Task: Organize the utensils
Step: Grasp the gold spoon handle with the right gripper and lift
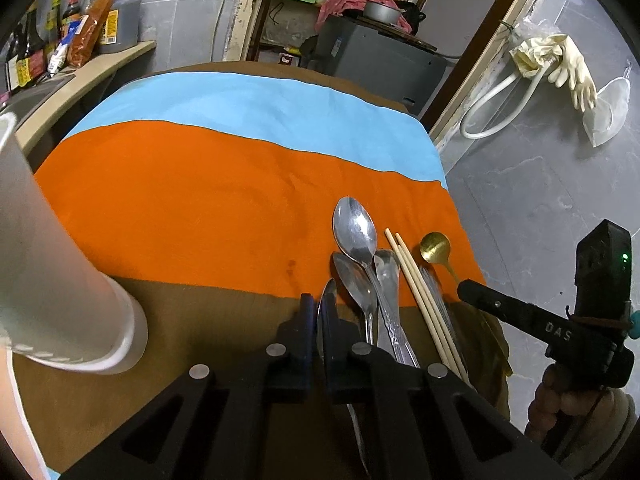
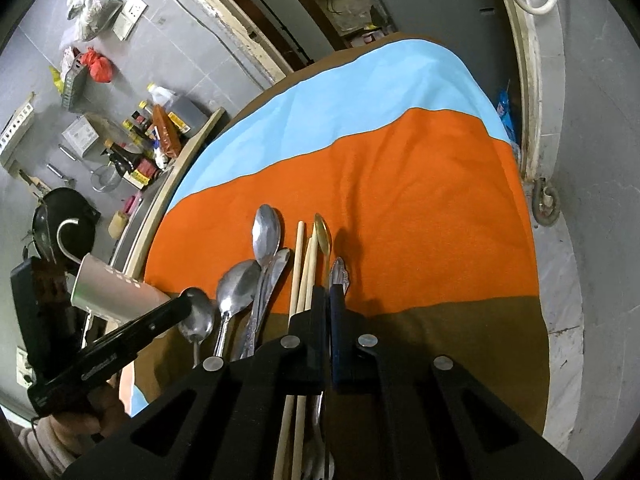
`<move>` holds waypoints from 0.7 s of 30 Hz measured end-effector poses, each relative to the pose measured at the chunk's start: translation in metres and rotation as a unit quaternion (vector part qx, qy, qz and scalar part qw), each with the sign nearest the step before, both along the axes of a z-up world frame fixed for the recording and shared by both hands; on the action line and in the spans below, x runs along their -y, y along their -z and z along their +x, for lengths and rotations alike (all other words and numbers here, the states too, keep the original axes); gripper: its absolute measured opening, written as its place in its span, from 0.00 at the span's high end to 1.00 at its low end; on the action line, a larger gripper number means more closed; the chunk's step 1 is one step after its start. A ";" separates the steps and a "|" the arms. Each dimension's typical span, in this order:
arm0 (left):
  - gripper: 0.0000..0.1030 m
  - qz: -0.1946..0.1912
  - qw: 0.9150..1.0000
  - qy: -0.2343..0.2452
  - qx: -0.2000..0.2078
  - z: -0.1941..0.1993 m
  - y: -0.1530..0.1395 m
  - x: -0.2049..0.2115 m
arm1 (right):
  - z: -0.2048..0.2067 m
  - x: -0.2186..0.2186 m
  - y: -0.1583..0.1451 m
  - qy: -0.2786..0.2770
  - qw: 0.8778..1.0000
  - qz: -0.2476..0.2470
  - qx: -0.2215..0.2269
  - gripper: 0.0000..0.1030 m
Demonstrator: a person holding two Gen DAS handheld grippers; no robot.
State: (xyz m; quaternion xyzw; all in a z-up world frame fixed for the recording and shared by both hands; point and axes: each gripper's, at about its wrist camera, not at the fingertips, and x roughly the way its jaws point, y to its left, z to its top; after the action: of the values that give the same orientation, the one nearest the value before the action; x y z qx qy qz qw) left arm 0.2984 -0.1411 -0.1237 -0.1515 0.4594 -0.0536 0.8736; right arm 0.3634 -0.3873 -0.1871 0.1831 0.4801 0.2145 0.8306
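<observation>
Several utensils lie side by side on the orange-and-brown cloth [image 1: 200, 208]: a large steel spoon [image 1: 354, 228], a smaller steel spoon [image 1: 356, 284], a pair of wooden chopsticks [image 1: 416, 280] and a gold spoon [image 1: 435, 247]. My left gripper [image 1: 320, 308] is shut on another steel spoon [image 1: 327, 296], seen edge-on between its fingers. In the right wrist view that spoon's bowl [image 2: 198, 316] sticks out past the left gripper [image 2: 186, 302]. My right gripper [image 2: 328, 304] is shut on the handle of the gold spoon [image 2: 322, 234], which is turned on its side. A pale cylindrical holder [image 1: 60, 280] stands at the left.
The round table's edge [image 2: 538, 264] falls off to grey floor on the right. A counter with sauce bottles [image 1: 72, 28] runs along the left. A person's hand [image 1: 560, 408] holds the right gripper's handle. Bare cloth stretches beyond the utensils, towards the blue stripe [image 1: 260, 100].
</observation>
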 end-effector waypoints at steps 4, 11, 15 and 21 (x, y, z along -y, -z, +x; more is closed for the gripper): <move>0.97 0.002 1.000 -0.002 0.004 -0.006 -0.003 -0.001 | -0.004 -0.006 -0.005 -0.002 0.999 -0.030 0.010 0.98; 0.98 0.005 0.999 -0.006 0.042 -0.017 -0.019 -0.006 | -0.020 0.007 -0.026 0.027 0.999 -0.002 0.044 0.98; 0.98 0.013 0.997 -0.003 0.080 -0.026 -0.035 -0.009 | -0.036 0.007 -0.046 0.047 0.994 0.039 0.091 0.98; 0.98 0.024 0.991 0.005 0.133 -0.040 -0.065 -0.013 | -0.056 0.001 -0.072 0.065 0.982 0.092 0.149 0.98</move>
State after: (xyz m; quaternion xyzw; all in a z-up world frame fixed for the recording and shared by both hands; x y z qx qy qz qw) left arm 0.2586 -0.1277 -0.0589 -0.1198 0.3409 -0.0666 0.9301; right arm 0.3079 -0.3882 -0.1146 0.2556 0.3164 0.2283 0.8845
